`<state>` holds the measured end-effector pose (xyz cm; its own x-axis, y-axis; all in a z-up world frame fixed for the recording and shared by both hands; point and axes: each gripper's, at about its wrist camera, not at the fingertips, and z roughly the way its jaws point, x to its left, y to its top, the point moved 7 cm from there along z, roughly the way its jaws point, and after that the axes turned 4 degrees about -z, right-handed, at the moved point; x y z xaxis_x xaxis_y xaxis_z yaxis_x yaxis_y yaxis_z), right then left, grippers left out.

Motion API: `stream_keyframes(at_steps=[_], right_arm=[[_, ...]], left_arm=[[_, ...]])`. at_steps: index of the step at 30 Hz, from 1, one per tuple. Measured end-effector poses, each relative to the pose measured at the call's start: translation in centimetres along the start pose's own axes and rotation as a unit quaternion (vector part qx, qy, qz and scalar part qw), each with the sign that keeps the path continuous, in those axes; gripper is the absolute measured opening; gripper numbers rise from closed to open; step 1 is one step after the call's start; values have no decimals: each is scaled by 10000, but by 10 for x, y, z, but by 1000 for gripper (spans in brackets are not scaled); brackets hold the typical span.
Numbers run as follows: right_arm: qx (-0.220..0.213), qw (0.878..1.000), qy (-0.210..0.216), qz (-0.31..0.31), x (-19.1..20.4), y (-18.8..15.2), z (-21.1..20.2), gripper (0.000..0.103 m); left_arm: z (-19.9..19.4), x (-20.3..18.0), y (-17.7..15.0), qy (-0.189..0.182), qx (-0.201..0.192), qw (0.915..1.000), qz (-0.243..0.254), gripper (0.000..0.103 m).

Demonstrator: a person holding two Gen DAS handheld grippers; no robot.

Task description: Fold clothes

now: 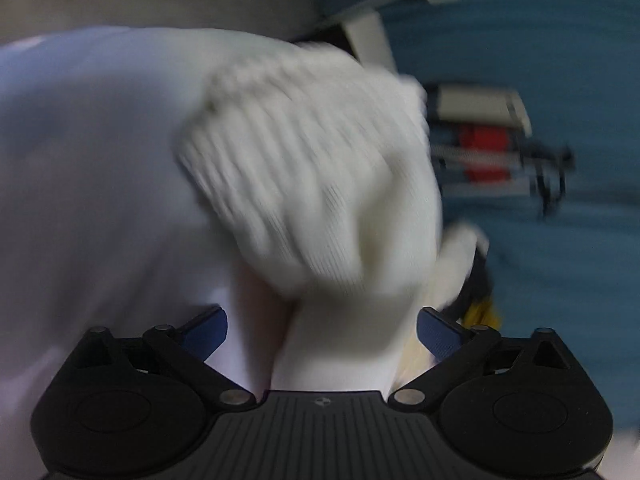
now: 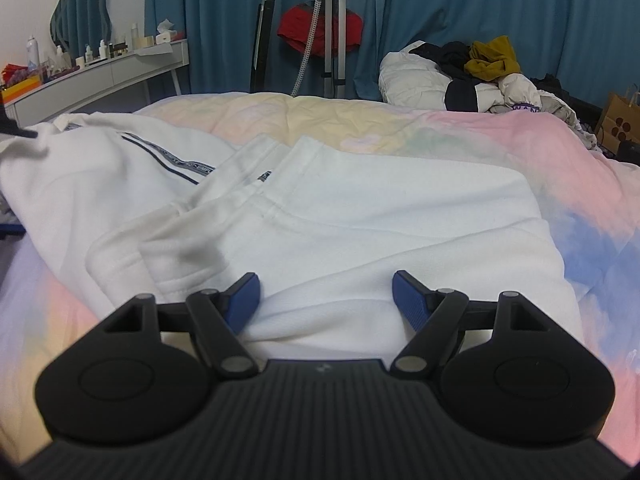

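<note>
A white sweatshirt (image 2: pixel 360 216) with a dark striped sleeve (image 2: pixel 168 162) lies spread on the pastel quilt (image 2: pixel 540 140) in the right wrist view. My right gripper (image 2: pixel 326 302) is open just above its near folded edge, blue pads wide apart. In the blurred left wrist view, white ribbed fabric (image 1: pixel 320 184) fills the space between the open blue pads of my left gripper (image 1: pixel 322 330); the pads stand apart at either side of it. The view is tilted sideways.
A heap of clothes (image 2: pixel 472 72) sits at the bed's far right. A tripod with a red cloth (image 2: pixel 334 32) stands before the blue curtains. A white dresser (image 2: pixel 100 72) with bottles is at the left. A paper bag (image 2: pixel 620 120) stands at the right.
</note>
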<state>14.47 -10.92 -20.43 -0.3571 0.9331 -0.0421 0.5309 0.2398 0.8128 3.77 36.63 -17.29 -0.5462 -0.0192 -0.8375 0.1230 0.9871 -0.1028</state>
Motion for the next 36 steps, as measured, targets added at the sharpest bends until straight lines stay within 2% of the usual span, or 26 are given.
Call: stream_keyframes(at_steps=[3, 5, 8, 12, 13, 14, 17, 20, 21, 23, 27, 30, 32, 36], right_arm=[[-12, 10000, 51, 75, -1, 1, -2, 76], [-31, 9999, 97, 123, -1, 3, -3, 76], [-63, 9997, 164, 142, 1, 5, -4, 76], [-2, 9998, 136, 136, 0, 6, -2, 76], [16, 9998, 126, 135, 0, 6, -2, 75], [34, 9998, 117, 134, 0, 6, -2, 74], [85, 9998, 75, 147, -2, 6, -1, 74], [173, 9994, 74, 292, -10, 6, 1, 74], [195, 9991, 102, 353, -13, 5, 1, 74], [196, 9985, 147, 482, -17, 6, 0, 73], [130, 9966, 88, 812, -34, 13, -8, 74], [20, 9927, -37, 1203, -57, 18, -18, 74], [-52, 9896, -227, 1419, -77, 21, -26, 74], [-289, 9767, -596, 2043, -127, 26, -46, 74]], left_arm=[[-7, -7, 26, -401, -371, 9983, -219, 98], [-7, -12, 35, -579, -387, 9971, -295, 99], [3, -16, 44, -566, -310, 9977, -198, 102], [18, -22, 46, -68, -443, 9983, 381, 95], [18, -27, 46, 20, -549, 9967, 602, 86], [18, -32, 46, 128, -661, 9942, 838, 71], [19, -47, 39, 373, -802, 9858, 1430, 34], [10, -77, 23, 440, -1065, 9721, 2045, 23], [4, -90, 13, 461, -1204, 9633, 2354, 22], [-5, -126, -20, 378, -1505, 9380, 3101, 21], [-20, -196, -108, -76, -1964, 8762, 4401, 21], [-19, -239, -186, -536, -2101, 8387, 4996, 21], [-4, -259, -236, -763, -2124, 8186, 5282, 21], [43, -274, -340, -967, -2067, 7719, 5934, 21]])
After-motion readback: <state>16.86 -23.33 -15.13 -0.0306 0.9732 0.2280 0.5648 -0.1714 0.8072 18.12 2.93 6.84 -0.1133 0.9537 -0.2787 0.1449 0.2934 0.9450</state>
